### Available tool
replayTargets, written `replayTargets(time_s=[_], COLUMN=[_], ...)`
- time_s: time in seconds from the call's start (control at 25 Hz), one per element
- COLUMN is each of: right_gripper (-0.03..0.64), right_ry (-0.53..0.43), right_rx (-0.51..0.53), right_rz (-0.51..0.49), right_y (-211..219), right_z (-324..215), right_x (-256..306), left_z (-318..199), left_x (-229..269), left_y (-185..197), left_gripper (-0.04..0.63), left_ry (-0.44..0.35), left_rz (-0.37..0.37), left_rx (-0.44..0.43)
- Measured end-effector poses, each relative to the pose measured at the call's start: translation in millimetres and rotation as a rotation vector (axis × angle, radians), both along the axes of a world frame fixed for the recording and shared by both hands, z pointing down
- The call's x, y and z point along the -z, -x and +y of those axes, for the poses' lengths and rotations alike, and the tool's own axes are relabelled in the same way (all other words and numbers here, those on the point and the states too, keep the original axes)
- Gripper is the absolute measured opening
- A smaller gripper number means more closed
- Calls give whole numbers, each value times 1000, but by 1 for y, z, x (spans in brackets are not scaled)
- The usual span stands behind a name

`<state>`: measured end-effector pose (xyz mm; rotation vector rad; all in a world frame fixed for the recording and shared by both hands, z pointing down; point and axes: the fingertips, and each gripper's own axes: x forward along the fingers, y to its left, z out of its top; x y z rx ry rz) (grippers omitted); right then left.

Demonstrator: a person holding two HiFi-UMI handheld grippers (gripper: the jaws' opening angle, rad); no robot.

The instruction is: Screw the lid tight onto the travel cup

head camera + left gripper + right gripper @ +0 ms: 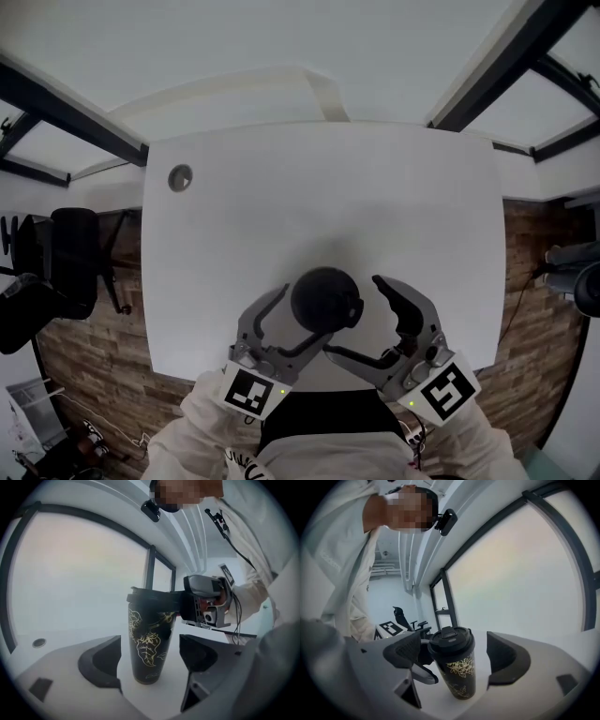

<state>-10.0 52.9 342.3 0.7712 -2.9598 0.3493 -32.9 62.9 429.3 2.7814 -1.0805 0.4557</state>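
Your white table (356, 197) has a plain top and rounded corners. One thing stands on it: the black travel cup (147, 644), upright with its base flat on the surface. It is close to your near edge and about midway between left and right. Its black lid (325, 298) sits on top, and a gold leaf pattern runs down its wall. At the far left corner a small round grey fitting (180, 177) is set into the top, well apart from the cup.

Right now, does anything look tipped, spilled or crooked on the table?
Nothing stands out. The travel cup stands upright on the white table, its lid looks evenly seated, and no spill shows. The left hand-held gripper and right hand-held gripper flank the cup with jaws apart, not gripping it.
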Motion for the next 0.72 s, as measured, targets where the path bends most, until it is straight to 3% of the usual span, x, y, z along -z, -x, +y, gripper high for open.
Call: replayTargets(time_s=[0.28, 0.72], right_gripper=[437, 437], right_ry=[-97, -146], right_rx=[125, 323], right_rz=[94, 56], right_y=[18, 35], right_z=[1, -5], right_x=[-18, -20], left_z=[-9, -13], left_x=[-14, -17], left_y=[-13, -22], left_gripper=[376, 373], left_ry=[-40, -36], left_rz=[11, 57], left_rx=[-130, -261])
